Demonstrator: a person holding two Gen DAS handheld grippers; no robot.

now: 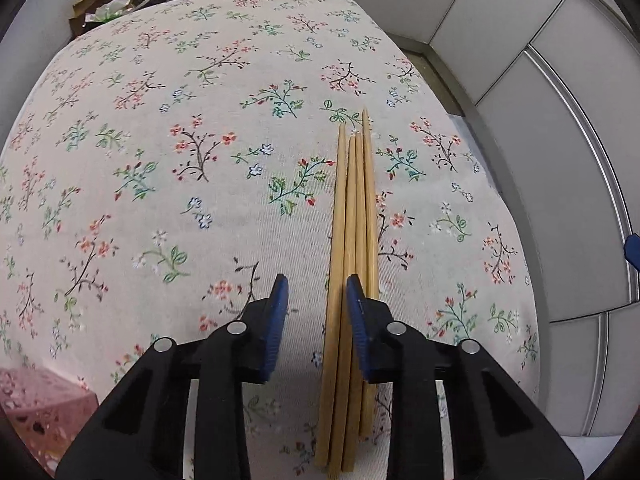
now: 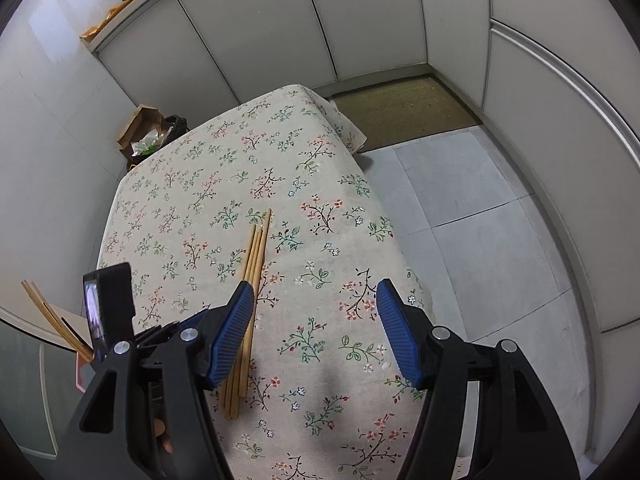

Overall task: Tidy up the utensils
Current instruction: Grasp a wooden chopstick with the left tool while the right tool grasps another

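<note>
- Left wrist view: left gripper (image 1: pixel 316 312), black frame with blue ribbed pads, jaws apart with a bare gap between them, nothing clamped.
- Bundle of four pale wooden chopsticks (image 1: pixel 354 220) lies flat on the cream floral-print tablecloth (image 1: pixel 160 160), tips pointing away from the camera, tips slightly uneven.
- Near part of the bundle runs under or just beside the right-hand pad (image 1: pixel 358 332); most of the sticks show in the gap side of that pad, one on its outer side. Cannot tell whether the pad touches the wood.
- Pink perforated container (image 1: pixel 36 408) at the lower left corner, partly cut off.
- Brown cardboard box (image 1: pixel 104 0) with plastic scraps sits beyond the far left edge of the table.
- Right wrist view: right gripper (image 2: pixel 316 332), same black and blue build, jaws wide apart, holding nothing, hovering over the cloth (image 2: pixel 320 260).
- Same chopsticks (image 2: pixel 252 280) lie left of centre, passing behind the left pad (image 2: pixel 232 336); contact unclear.
- Further wooden chopsticks (image 2: pixel 52 316) stand tilted at the far left edge, their base hidden.
- Small dark device with a lit screen (image 2: pixel 106 304) shows just beside them, above the other gripper's black frame.
- Grey tiled floor (image 2: pixel 480 220) and a brown mat (image 2: pixel 404 112) lie past the table's right side.
</note>
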